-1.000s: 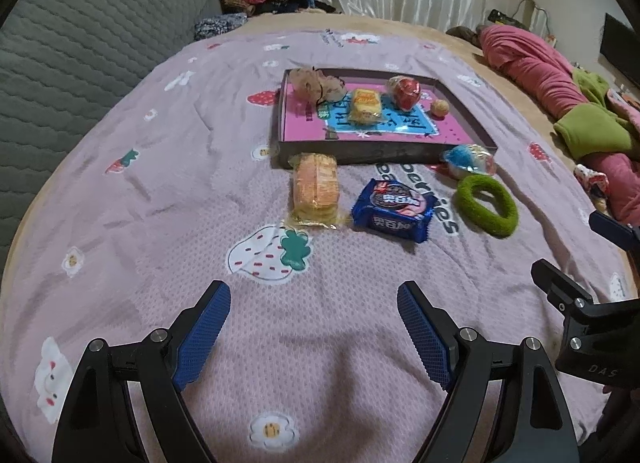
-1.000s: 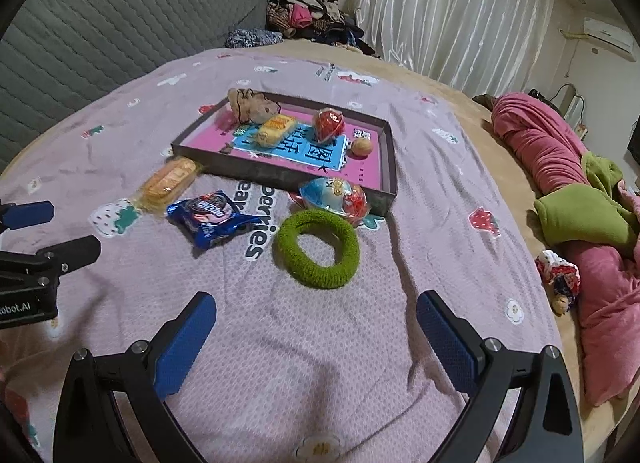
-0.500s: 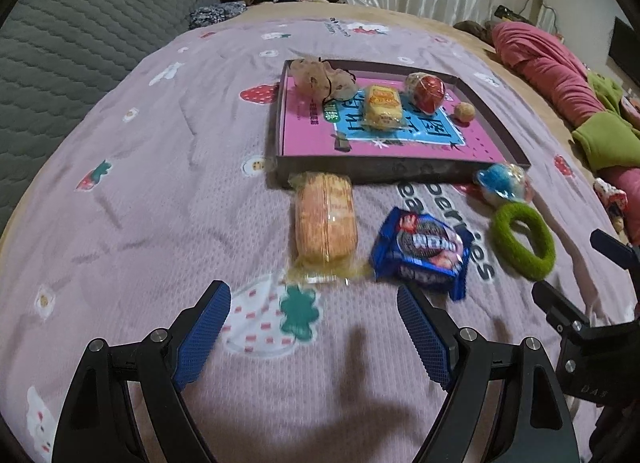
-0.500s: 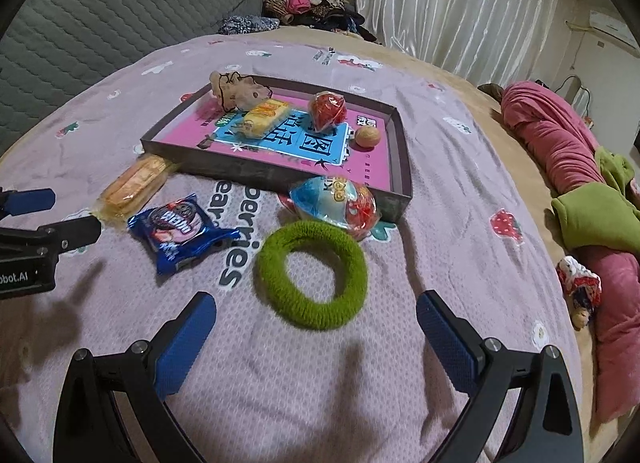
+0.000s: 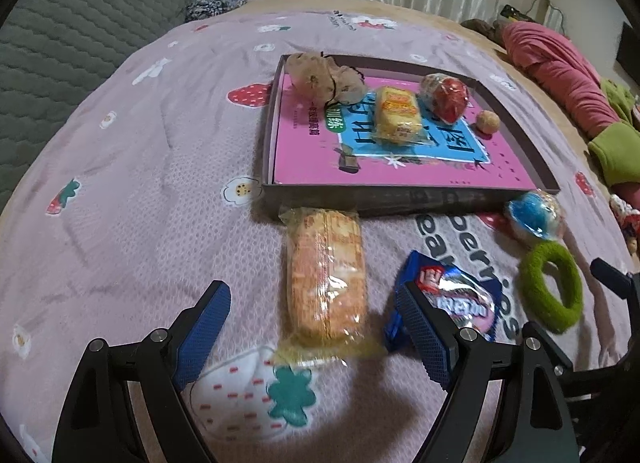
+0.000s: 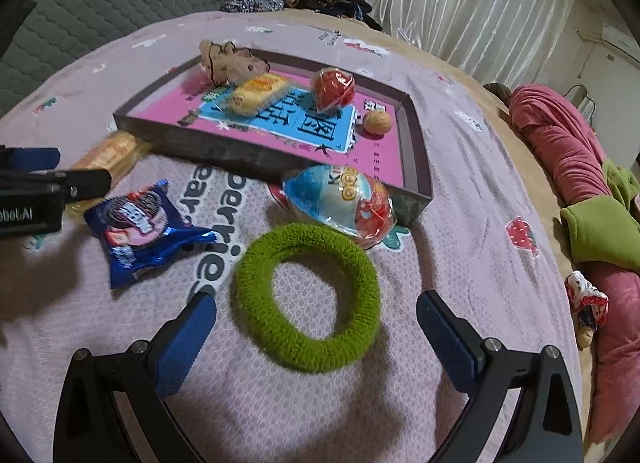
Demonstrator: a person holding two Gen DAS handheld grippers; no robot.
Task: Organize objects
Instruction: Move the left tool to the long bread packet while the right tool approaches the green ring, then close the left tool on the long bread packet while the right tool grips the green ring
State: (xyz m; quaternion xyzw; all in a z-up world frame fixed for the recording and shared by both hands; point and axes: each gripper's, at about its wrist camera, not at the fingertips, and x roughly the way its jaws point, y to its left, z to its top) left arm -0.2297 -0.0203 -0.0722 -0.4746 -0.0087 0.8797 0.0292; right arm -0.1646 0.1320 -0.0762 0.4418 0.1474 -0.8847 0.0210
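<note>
change: both grippers have been brought lower and nearer to the loose items; the items themselves are seen where they were.
left gripper (image 5: 316,337): jaws are held wide open, nothing gripped; the orange cracker pack (image 5: 326,277) is framed between the blue pads, not touched.
right gripper (image 6: 316,333): jaws are held wide open, nothing gripped; the green ring (image 6: 306,301) is framed between the pads, flat on the bedspread (image 6: 460,231).
blue cookie packet (image 6: 140,229): laid between the cracker pack and the green ring, partly hidden behind the left gripper's right finger in the left view.
wrapped egg (image 6: 340,205): laid just beside the tray's near right corner, close to the ring.
tray (image 6: 224,151): a pink book is laid inside, with a beige scrunchie (image 5: 324,77), a yellow cake (image 5: 396,115), a red wrapped egg (image 5: 446,97) and a walnut (image 6: 377,123) on it.
</note>
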